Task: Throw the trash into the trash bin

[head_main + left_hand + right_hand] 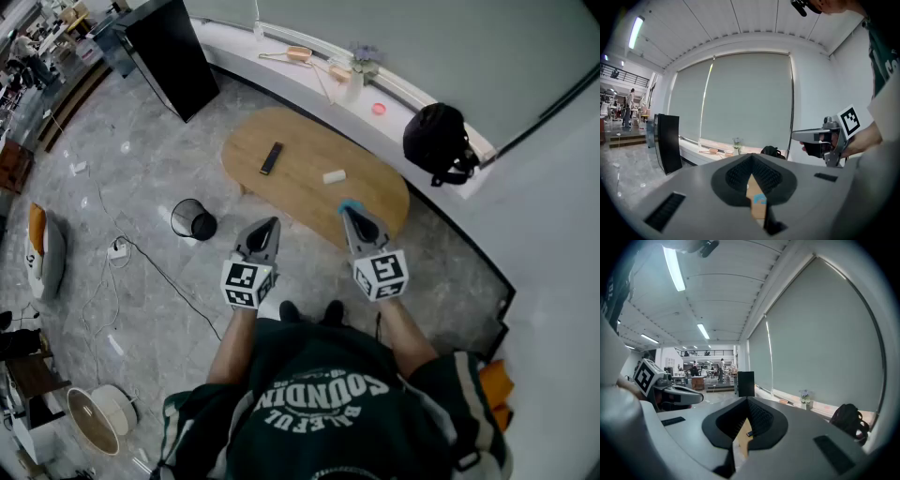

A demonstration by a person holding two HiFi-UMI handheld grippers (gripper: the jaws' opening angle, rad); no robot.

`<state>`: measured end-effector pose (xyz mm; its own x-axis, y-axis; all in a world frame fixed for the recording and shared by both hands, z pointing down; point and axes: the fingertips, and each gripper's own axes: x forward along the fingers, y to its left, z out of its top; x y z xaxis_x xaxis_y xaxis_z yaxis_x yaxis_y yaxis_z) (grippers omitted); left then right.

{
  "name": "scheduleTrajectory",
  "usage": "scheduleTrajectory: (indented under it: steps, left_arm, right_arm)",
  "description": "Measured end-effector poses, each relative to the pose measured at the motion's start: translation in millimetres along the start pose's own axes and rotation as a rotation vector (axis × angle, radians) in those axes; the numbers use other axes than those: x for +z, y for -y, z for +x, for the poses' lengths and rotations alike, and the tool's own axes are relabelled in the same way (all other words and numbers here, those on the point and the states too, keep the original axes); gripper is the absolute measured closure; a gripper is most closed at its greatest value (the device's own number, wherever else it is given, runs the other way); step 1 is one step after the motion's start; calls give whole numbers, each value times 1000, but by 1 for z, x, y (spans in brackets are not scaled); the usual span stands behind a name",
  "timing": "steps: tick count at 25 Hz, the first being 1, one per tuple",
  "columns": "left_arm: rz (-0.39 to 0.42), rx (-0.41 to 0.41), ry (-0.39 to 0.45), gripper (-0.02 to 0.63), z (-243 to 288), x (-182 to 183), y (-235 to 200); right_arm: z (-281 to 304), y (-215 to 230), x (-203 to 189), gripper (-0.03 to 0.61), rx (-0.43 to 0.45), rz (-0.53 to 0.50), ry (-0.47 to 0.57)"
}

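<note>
By the wooden table (300, 173), left gripper (272, 223) and right gripper (348, 214) fingers sit closed, seemingly empty.

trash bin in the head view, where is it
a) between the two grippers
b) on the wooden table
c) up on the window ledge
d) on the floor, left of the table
D: the trash bin stands on the grey floor, just off the left end of the wooden table.
</note>
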<state>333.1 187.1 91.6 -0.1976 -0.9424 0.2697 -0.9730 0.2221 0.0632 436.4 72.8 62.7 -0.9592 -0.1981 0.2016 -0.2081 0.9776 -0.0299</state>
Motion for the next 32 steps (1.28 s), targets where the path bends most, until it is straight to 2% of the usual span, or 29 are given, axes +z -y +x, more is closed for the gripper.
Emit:
scheduleTrajectory:
  steps: [8, 16, 22, 32]
  left_arm:
    - [8, -2, 13, 614, 5, 1, -10]
    - [-9, 0, 5, 614, -2, 2, -23]
    - [15, -4, 13, 614, -10, -3, -44]
    - [-1, -22, -17, 614, -24, -12, -97]
  right_arm:
    - [12, -4, -5, 580, 61, -8, 31]
    - [19, -15, -2, 580, 32, -9, 57]
    - [28, -24, 1, 580, 2, -7, 55]
    - [68, -59, 1, 580, -44, 26, 47]
